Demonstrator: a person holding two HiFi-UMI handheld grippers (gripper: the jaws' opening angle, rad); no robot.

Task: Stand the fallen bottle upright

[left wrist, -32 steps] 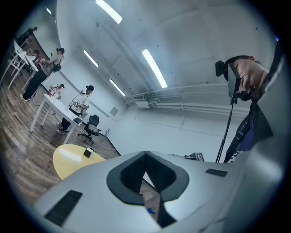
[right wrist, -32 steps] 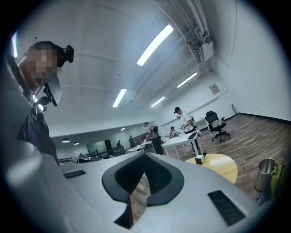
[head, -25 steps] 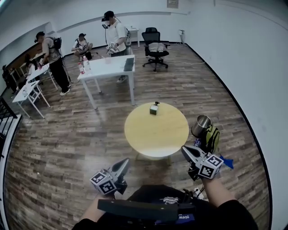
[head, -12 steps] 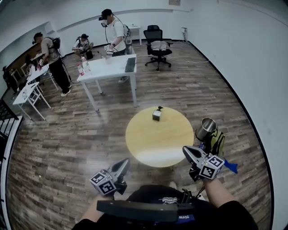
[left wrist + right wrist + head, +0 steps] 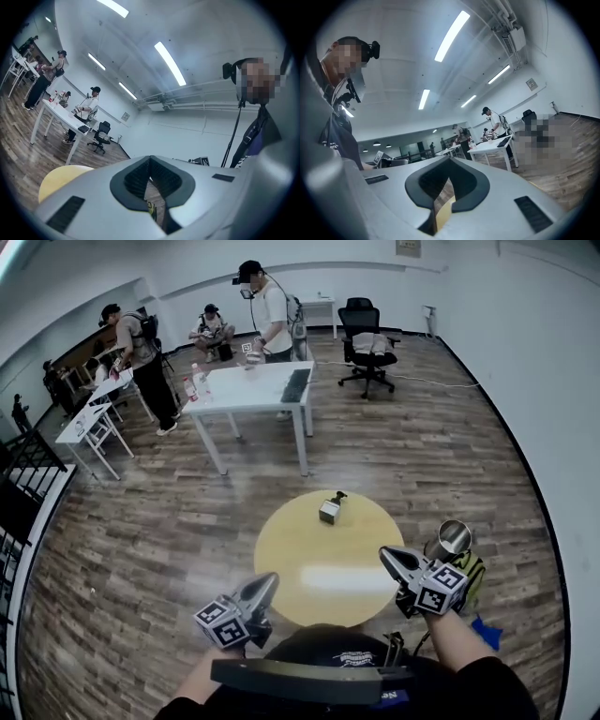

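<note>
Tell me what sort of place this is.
Probably an open office or lab room used for recordings: a long white desk, a black swivel chair, wood-plank flooring, and another person standing there with a head-mounted rig.

Long white ceiling strip lights (image 5: 451, 35) give bright, even light; a pale glare patch lies on the round yellow table (image 5: 291, 549). Fisheye bends all edges, corners dark.

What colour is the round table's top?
Pale yellow; the round table shows best in the head view.
</note>
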